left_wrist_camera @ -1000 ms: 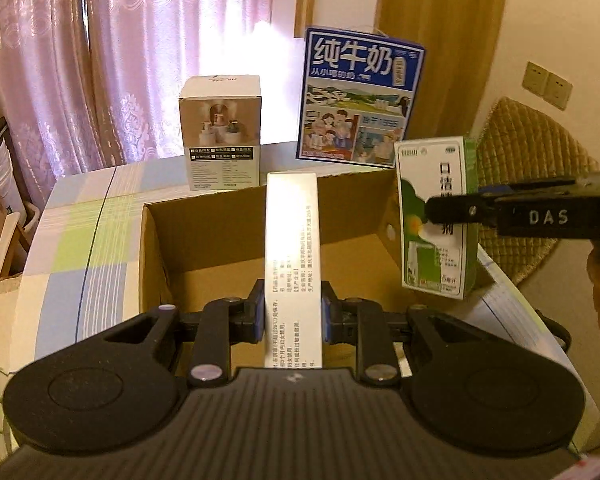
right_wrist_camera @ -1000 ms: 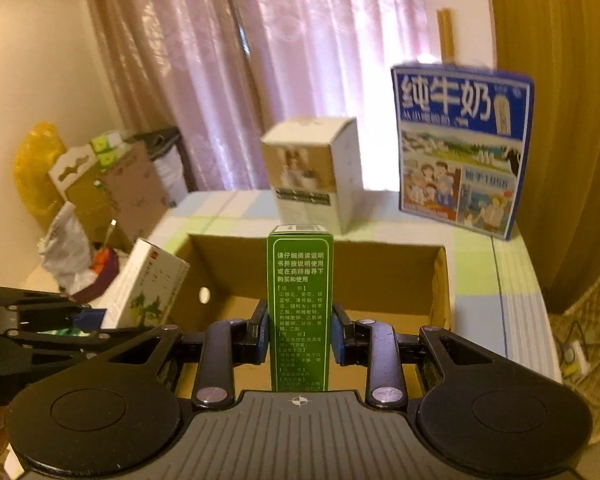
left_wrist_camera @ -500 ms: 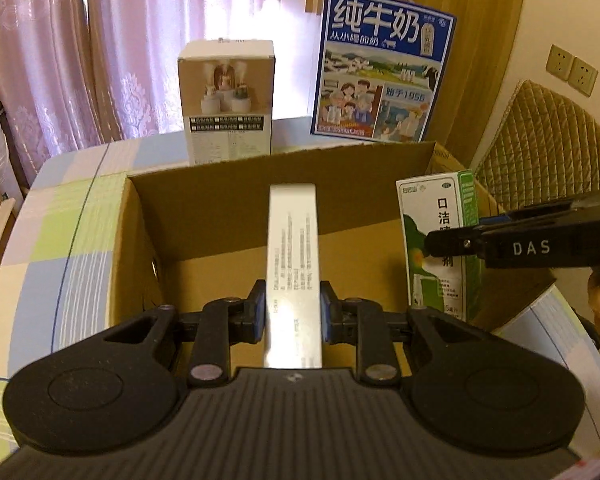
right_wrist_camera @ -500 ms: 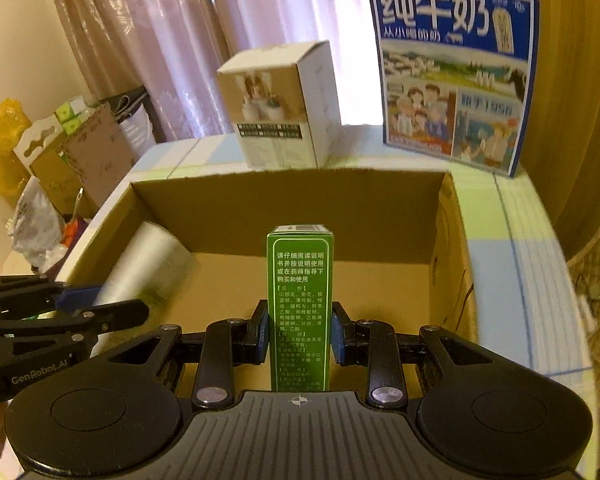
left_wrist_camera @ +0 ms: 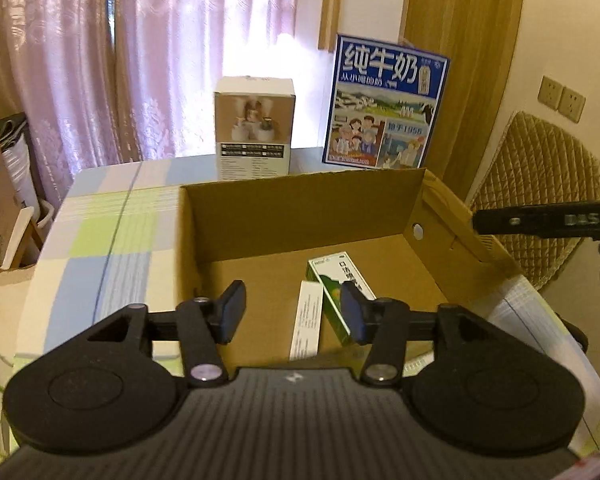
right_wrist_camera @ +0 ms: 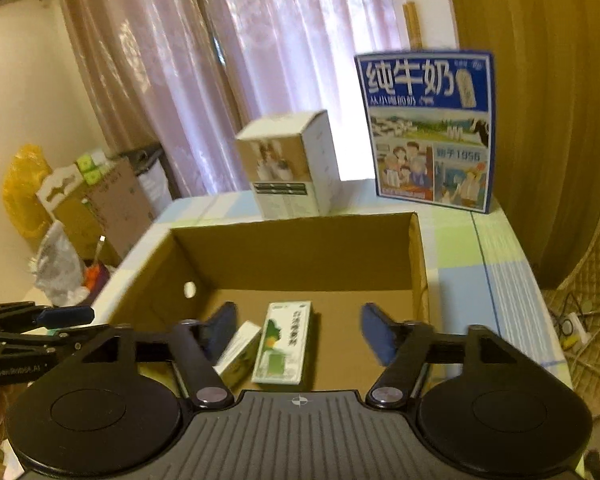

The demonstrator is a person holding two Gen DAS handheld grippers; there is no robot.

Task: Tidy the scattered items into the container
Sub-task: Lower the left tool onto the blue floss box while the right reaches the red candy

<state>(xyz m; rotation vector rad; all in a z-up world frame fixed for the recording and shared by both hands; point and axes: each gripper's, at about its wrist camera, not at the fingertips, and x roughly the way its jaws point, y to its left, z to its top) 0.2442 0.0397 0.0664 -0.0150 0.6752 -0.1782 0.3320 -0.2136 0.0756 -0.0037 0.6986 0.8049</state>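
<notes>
The open cardboard box (left_wrist_camera: 300,200) (right_wrist_camera: 296,240) stands on the checked tablecloth. On its floor lie a green and white medicine box (left_wrist_camera: 336,280) (right_wrist_camera: 284,340) and, beside it, a white box (left_wrist_camera: 308,324) (right_wrist_camera: 236,348). My left gripper (left_wrist_camera: 292,312) is open and empty above the box's near edge. My right gripper (right_wrist_camera: 300,332) is open and empty above the box; its finger (left_wrist_camera: 540,222) shows at the right in the left wrist view. The left gripper's fingers (right_wrist_camera: 40,320) show at the left in the right wrist view.
Behind the cardboard box stand a white product carton (left_wrist_camera: 254,128) (right_wrist_camera: 288,164) and a blue milk carton (left_wrist_camera: 384,104) (right_wrist_camera: 428,128). Curtains hang at the back. A wicker chair (left_wrist_camera: 540,184) is to the right; cardboard and bags (right_wrist_camera: 80,208) sit left of the table.
Both grippers opened and let go of their boxes, which now lie on the cardboard box's floor. Both grippers have drawn back and up from it.
</notes>
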